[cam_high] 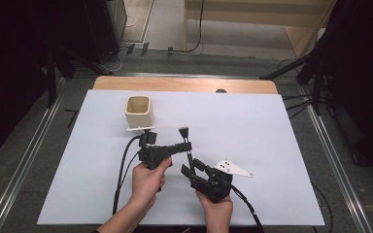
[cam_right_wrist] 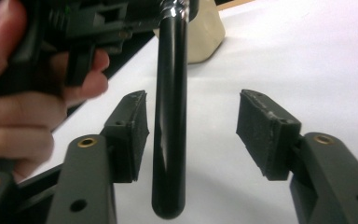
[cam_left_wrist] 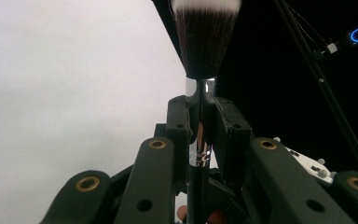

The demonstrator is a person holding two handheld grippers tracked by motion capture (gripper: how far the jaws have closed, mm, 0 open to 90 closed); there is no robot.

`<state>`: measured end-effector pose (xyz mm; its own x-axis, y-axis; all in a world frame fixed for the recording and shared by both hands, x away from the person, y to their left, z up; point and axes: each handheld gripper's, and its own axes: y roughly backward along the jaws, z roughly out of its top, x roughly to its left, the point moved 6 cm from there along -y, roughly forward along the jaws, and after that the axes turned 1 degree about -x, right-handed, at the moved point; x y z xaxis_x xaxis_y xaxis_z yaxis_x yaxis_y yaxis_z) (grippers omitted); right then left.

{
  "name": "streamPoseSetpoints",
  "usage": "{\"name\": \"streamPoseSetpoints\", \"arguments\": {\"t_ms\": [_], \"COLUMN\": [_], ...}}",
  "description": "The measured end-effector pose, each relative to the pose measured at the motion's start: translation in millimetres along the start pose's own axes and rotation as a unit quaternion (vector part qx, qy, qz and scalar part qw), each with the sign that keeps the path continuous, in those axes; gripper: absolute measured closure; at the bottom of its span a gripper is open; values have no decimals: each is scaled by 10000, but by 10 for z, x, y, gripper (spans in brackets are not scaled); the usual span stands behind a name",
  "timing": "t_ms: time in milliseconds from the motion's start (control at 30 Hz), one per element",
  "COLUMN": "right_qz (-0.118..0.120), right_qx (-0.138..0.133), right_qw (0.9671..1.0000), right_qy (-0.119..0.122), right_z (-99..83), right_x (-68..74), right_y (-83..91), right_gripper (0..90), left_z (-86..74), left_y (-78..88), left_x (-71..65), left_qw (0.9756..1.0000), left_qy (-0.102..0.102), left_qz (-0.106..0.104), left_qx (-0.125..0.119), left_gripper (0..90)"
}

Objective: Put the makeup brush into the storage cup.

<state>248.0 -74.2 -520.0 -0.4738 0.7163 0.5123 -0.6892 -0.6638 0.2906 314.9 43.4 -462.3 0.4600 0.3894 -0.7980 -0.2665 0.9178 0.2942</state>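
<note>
A makeup brush [cam_high: 189,151] with a black handle, silver ferrule and dark, white-tipped bristles is held over the white table sheet. My left gripper [cam_high: 186,145] is shut on it. In the left gripper view the pads [cam_left_wrist: 179,126] clamp the ferrule [cam_left_wrist: 200,121] and the bristles [cam_left_wrist: 203,42] stick out beyond the left gripper [cam_left_wrist: 200,114]. My right gripper [cam_high: 194,168] stands open around the lower handle. In the right gripper view the handle [cam_right_wrist: 170,116] hangs between the spread pads [cam_right_wrist: 265,133] of the right gripper [cam_right_wrist: 198,128], close to the left pad, with a wide gap on the other side.
A cream square cup [cam_high: 139,112] stands upright on the white sheet [cam_high: 252,126] behind the left gripper; the cup [cam_right_wrist: 208,37] is also behind the handle. The person's hand [cam_right_wrist: 23,112] holds the left gripper's body. Dark stands and cables flank the table.
</note>
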Motion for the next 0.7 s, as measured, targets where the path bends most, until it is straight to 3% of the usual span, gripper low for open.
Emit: {"name": "streamPoseSetpoints", "arguments": {"t_ms": [300,500,700], "right_qz": [29,30,25], "right_qx": [261,703,899], "right_qw": [9993,9959,9939], "right_qy": [259,571,641], "right_z": [4,14,69], "right_x": [16,49,53], "right_y": [-32,-75,-97], "right_gripper": [359,326,329], "left_z": [19,49,97], "left_y": [5,28,76], "left_x": [31,34,88], "left_qw": [9998,9992,9981], "left_qy": [-102,-289,-455], "left_qz": [66,144,292], "left_qx": [143,231,310], "left_gripper": [784,784,783]}}
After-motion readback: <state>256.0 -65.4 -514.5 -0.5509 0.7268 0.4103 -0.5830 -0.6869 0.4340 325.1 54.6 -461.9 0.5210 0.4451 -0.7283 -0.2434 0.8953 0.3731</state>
